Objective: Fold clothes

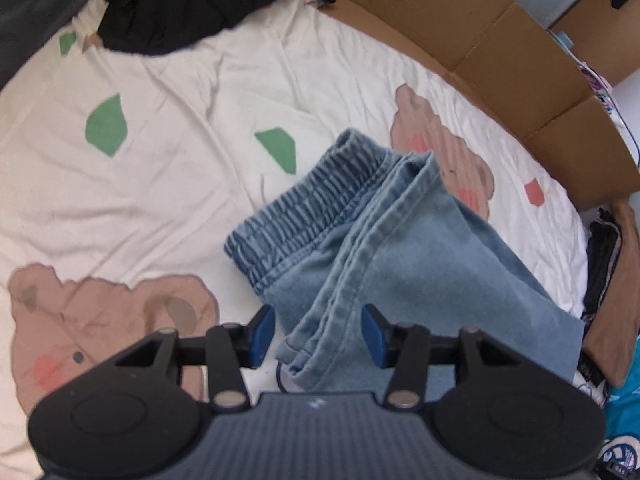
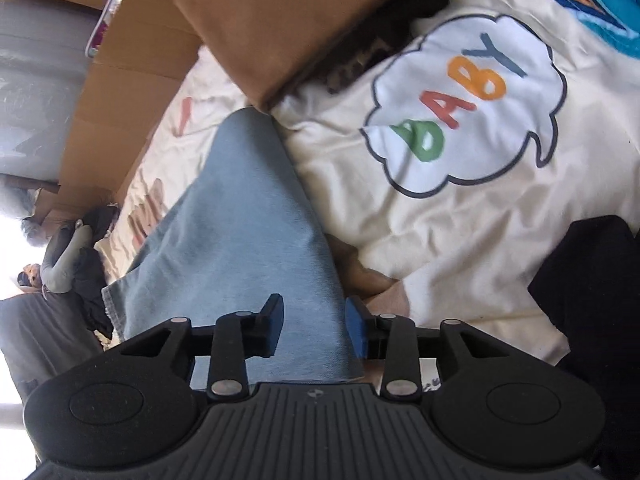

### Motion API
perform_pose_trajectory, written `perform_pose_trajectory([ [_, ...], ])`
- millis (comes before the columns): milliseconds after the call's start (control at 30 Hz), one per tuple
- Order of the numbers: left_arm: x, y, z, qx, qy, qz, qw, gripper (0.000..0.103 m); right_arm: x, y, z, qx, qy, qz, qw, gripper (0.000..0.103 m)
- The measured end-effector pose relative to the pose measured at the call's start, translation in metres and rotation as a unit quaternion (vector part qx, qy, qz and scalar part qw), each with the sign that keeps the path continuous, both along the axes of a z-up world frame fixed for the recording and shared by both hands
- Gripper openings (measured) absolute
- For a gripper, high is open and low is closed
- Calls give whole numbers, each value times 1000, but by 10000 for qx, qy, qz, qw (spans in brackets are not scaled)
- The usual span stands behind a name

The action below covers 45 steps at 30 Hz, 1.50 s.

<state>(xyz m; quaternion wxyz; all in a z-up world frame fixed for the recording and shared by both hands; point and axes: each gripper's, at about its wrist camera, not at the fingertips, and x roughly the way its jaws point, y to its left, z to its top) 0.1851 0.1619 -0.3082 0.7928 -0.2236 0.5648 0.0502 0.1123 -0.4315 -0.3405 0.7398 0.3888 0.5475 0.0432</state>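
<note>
Black garment point(image 1: 192, 0) cut off at top edge, jeans point(image 2: 240, 240) hem hidden behind right gripper point(image 2: 314, 328) (body only)

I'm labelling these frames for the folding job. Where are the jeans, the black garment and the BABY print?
jeans point(image 1: 400, 252), left wrist view, on the folded leg panel.
black garment point(image 1: 180, 4), left wrist view, on its bunched middle.
BABY print point(image 2: 460, 100), right wrist view, on the white cloud patch.
</note>
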Motion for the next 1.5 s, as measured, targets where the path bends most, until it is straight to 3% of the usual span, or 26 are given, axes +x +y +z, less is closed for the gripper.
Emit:
perform_pose_trajectory([
  [500,-13,-4,-38,-150,-91,-97,9998,52,9,38,9,-163,10,318,9994,43],
  [667,-11,-8,-49,179,-202,-396,9989,66,10,51,4,-211,130,454,9987,43],
  [833,-13,-19,-42,318,-364,-745,9960,47,12,60,6,-342,145,610,9974,43],
  [1000,-20,-22,-21,294,-523,-976,9934,39,16,65,9,-388,94,670,9970,43],
  [1133,-26,-25,-4,89,-686,-1158,9909,38,18,69,11,-431,105,751,9962,43],
  [1500,1,-28,-19,-356,-555,-994,9929,44,17,70,4,-422,193,727,9963,43],
])
